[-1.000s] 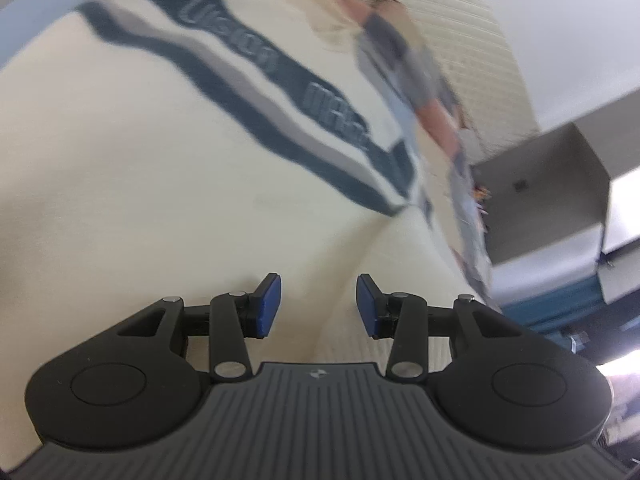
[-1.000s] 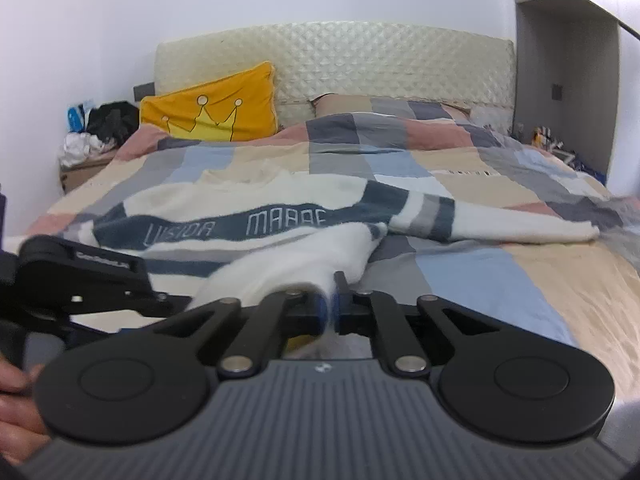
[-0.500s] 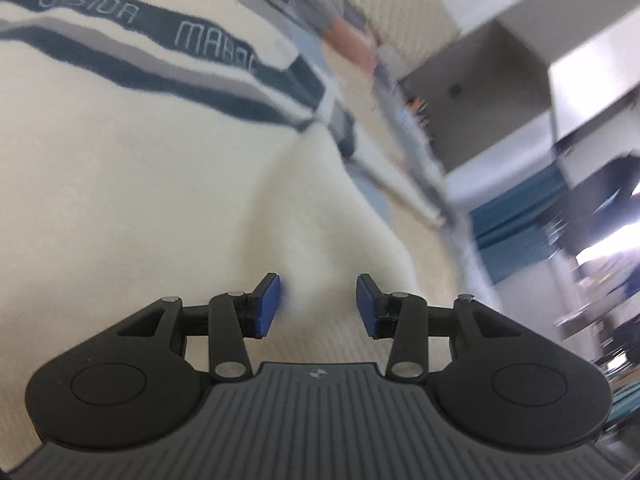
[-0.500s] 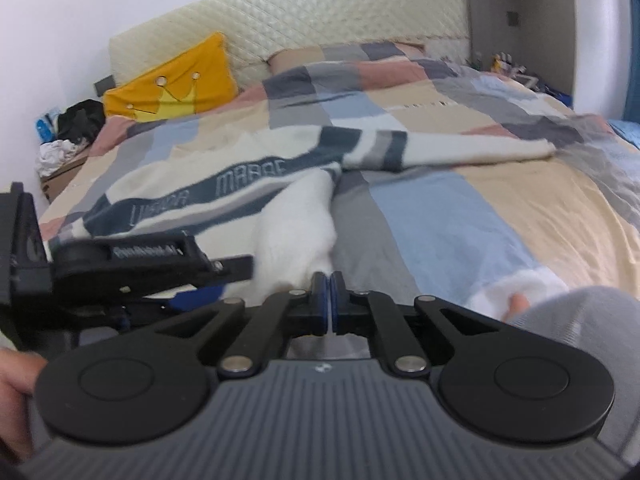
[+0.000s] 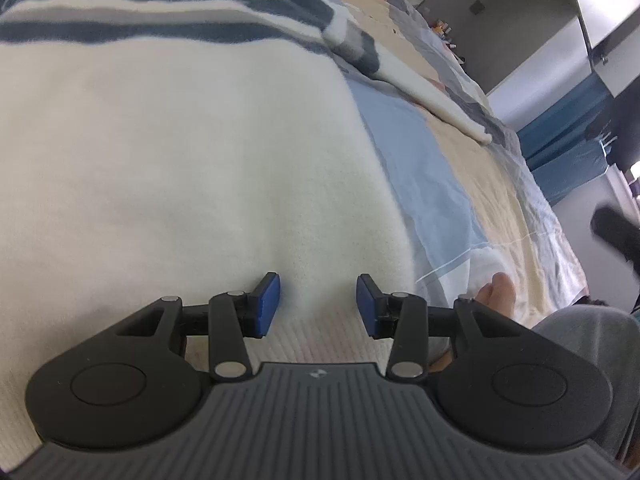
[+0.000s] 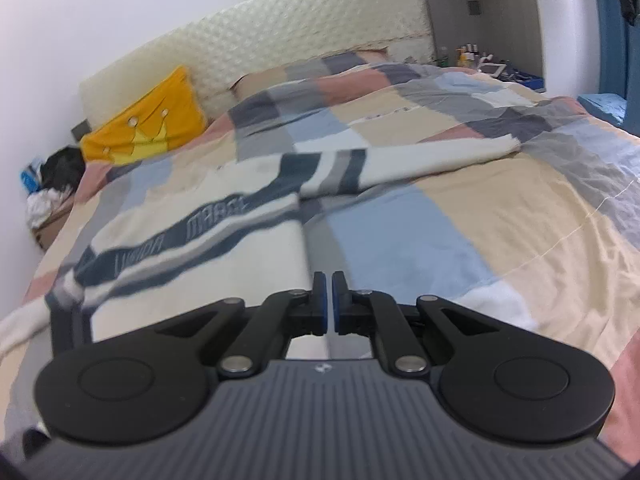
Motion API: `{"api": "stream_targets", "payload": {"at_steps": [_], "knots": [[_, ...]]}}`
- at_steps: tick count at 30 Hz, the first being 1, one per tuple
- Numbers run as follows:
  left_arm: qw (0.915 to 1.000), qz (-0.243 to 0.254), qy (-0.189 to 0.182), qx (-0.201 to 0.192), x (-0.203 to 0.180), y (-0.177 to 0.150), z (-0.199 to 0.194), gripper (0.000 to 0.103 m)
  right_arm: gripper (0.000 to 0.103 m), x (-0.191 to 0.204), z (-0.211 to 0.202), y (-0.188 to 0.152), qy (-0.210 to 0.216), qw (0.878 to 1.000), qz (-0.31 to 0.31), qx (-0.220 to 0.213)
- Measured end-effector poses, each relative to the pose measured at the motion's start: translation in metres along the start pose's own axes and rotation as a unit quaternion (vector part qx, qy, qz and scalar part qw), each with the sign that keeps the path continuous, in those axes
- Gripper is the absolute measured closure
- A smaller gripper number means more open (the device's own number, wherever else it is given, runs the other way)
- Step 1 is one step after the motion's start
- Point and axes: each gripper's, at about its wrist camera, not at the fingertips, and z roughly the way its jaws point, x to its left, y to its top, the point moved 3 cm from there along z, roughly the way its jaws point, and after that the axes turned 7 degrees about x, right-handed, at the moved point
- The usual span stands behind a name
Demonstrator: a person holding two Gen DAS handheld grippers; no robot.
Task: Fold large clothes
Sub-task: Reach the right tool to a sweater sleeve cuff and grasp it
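Left claw (image 5: pixel 318 302): held apart, blue pads (image 5: pixel 267 302) spread over the cream knit, with nothing gripped between them.
Right claw (image 6: pixel 329 305): brought together, pads closed on each other; no cloth is seen pinched, though the tips are partly blurred.
Sweater (image 5: pixel 172 152): laid flat on the bed, cream with dark blue and grey bands and pale lettering across the chest. Its body is found directly under the left claw, and just ahead and left of the right claw (image 6: pixel 208 248).
Sleeve (image 6: pixel 432 158): stretched out to the right, away from the body, resting on the quilt.
Quilt (image 6: pixel 460 220): patchwork of blue, beige, grey and pink, spread across the whole bed beneath the sweater.
Yellow pillow (image 6: pixel 148 124): propped against the padded headboard (image 6: pixel 288 44), well apart from the sweater.
Person: a grey-clad leg (image 5: pixel 588 324) and what appear to be toes (image 5: pixel 498 292) are seen at the bed's near edge, beside the left claw.
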Motion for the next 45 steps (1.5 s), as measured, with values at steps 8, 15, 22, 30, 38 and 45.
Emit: {"api": "stream_targets", "payload": {"at_steps": [8, 15, 22, 30, 38, 45], "knots": [[0.9970, -0.021, 0.062, -0.040, -0.001, 0.008, -0.028, 0.056, 0.067, -0.048, 0.039, 0.050, 0.005, 0.999, 0.037, 0.027], [0.9877, -0.036, 0.119, -0.095, 0.014, 0.019, -0.059, 0.054, 0.038, -0.071, 0.080, 0.093, 0.014, 0.999, 0.039, 0.005], [0.9851, -0.038, 0.135, -0.099, 0.021, 0.025, -0.058, 0.054, 0.036, -0.147, 0.169, 0.117, 0.015, 0.994, 0.112, -0.009], [0.9812, -0.023, 0.173, -0.083, 0.018, 0.038, -0.033, 0.054, 0.036, -0.229, 0.268, 0.115, 0.041, 0.977, 0.209, -0.017], [0.9769, -0.040, 0.198, -0.070, 0.034, 0.058, -0.012, 0.054, 0.039, -0.275, 0.316, 0.141, 0.057, 0.967, 0.236, -0.075], [0.9691, -0.027, 0.237, -0.065, 0.036, 0.069, 0.003, 0.054, 0.046, -0.306, 0.342, 0.170, -0.005, 0.959, 0.265, -0.103]]}}
